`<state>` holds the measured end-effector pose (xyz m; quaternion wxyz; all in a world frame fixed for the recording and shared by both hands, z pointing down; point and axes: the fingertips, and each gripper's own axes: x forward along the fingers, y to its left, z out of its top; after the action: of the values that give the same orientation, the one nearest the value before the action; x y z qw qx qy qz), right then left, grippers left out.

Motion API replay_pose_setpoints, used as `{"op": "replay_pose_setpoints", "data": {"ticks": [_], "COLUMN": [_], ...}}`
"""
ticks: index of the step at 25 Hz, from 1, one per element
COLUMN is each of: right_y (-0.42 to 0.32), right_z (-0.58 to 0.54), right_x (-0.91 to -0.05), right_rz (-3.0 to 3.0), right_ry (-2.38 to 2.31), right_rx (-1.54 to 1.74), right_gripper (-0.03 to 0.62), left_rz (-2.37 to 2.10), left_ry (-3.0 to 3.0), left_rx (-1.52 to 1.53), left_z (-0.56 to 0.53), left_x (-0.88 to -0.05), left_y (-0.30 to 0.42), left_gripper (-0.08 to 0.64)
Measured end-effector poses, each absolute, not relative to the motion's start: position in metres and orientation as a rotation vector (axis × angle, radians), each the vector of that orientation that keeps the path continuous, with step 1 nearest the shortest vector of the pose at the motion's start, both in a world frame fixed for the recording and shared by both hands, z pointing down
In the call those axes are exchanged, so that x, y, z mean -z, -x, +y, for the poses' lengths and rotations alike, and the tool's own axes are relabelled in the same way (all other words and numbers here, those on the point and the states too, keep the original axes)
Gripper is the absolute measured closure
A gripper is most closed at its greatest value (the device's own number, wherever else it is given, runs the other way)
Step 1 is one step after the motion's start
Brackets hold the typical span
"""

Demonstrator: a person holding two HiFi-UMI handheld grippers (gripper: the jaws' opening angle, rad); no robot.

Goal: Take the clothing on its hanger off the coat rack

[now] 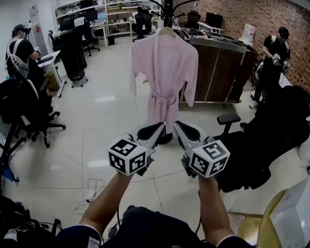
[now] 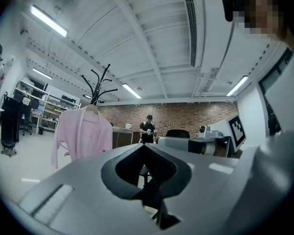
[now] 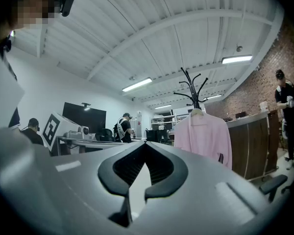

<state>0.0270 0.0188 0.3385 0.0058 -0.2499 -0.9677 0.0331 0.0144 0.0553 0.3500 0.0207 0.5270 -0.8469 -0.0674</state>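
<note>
A pink robe (image 1: 165, 71) hangs on a pale hanger (image 1: 167, 31) from a black coat rack (image 1: 168, 4), straight ahead across the tiled floor. My left gripper (image 1: 161, 124) and right gripper (image 1: 176, 123) are held side by side, level, pointing at the robe and well short of it. Both are shut with nothing between the jaws. The left gripper view shows the robe (image 2: 83, 133) to the left beyond the closed left gripper (image 2: 144, 146). In the right gripper view the robe (image 3: 203, 136) hangs to the right beyond the closed right gripper (image 3: 144, 143).
A wooden counter (image 1: 219, 66) stands just right of the rack. A black office chair (image 1: 268, 138) sits near my right, another chair (image 1: 31, 112) at the left. One person (image 1: 20, 48) stands far left and another person (image 1: 274, 56) far right. Cables (image 1: 90, 192) lie on the floor.
</note>
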Motion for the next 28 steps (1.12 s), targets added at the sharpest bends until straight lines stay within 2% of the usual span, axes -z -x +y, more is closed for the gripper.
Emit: {"op": "replay_pose_setpoints", "data": {"ticks": [13, 28], "right_y": [0.005, 0.115], "right_z": [0.021, 0.018], "right_x": [-0.335, -0.340], "right_rz": [-3.017, -3.027], "right_ry": [0.815, 0.679], "right_rx": [-0.074, -0.065], "right_gripper": [0.591, 0.591], "left_rz": [-2.674, -2.609], "left_ry": [-1.591, -1.681], "left_rx": [0.191, 0.208], "left_z": [0.063, 0.064], "left_x": [-0.341, -0.343], "left_y": [0.024, 0.143], "left_gripper": [0.548, 0.548]}}
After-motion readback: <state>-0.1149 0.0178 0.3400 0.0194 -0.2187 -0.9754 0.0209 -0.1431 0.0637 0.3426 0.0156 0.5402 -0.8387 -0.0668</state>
